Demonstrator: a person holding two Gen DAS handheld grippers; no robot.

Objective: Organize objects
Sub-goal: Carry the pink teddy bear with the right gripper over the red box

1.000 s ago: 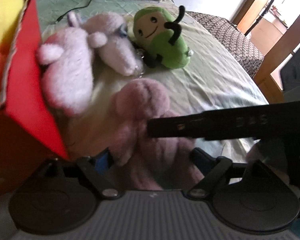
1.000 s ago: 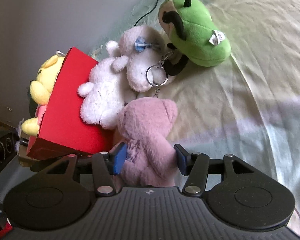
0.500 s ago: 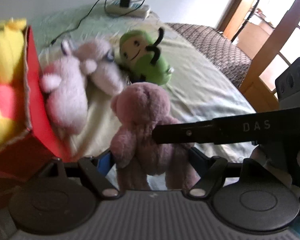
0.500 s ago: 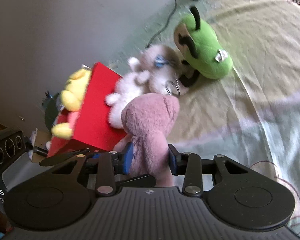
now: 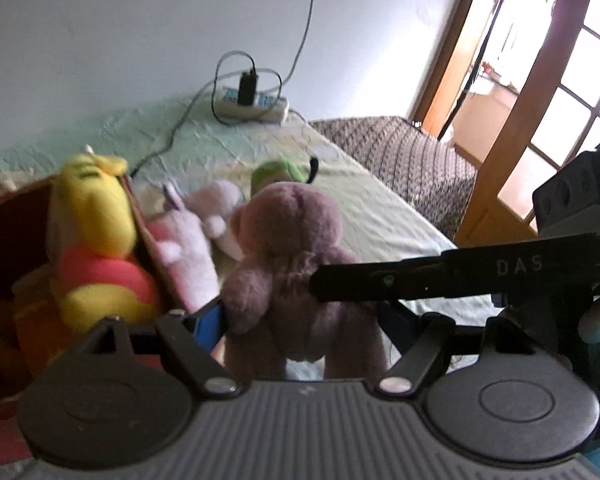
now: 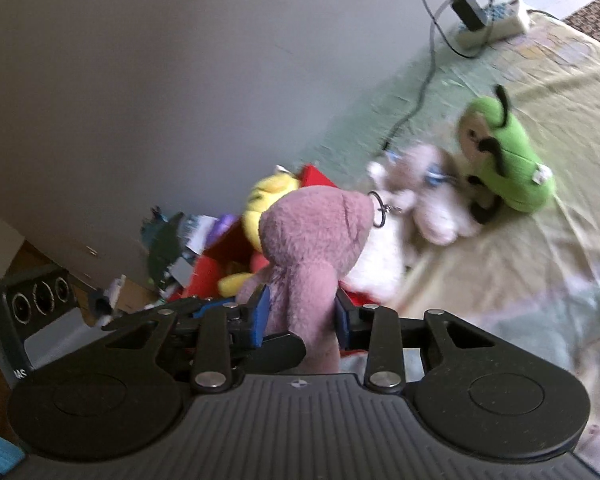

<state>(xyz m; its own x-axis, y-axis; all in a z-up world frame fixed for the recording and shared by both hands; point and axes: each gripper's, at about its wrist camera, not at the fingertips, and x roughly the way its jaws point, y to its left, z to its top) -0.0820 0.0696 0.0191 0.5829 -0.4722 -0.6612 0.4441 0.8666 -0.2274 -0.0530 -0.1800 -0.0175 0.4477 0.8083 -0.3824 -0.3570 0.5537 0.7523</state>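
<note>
1. Both tools carry the pink teddy bear (image 5: 288,256) at frame centre, clear of the bed (image 5: 380,216). The right tool (image 6: 300,316), its jaws just closing, pinches the bear's body.
2. The left tool (image 5: 300,324) clamps the bear's lower body; its right finger is hidden by the other tool's arm.
3. The step in hand looks like the carry; next, likely swing over the red box (image 5: 148,240) at left, beside the yellow bear (image 5: 96,240), and release.
4. A second ago the bear lay on the bed; it now hangs lifted above the white plush (image 6: 428,208) and green plush (image 6: 504,160).

Both grippers' jaws have just closed on the pink bear (image 6: 312,240), apparently lifting it off the bed (image 6: 520,272).
</note>
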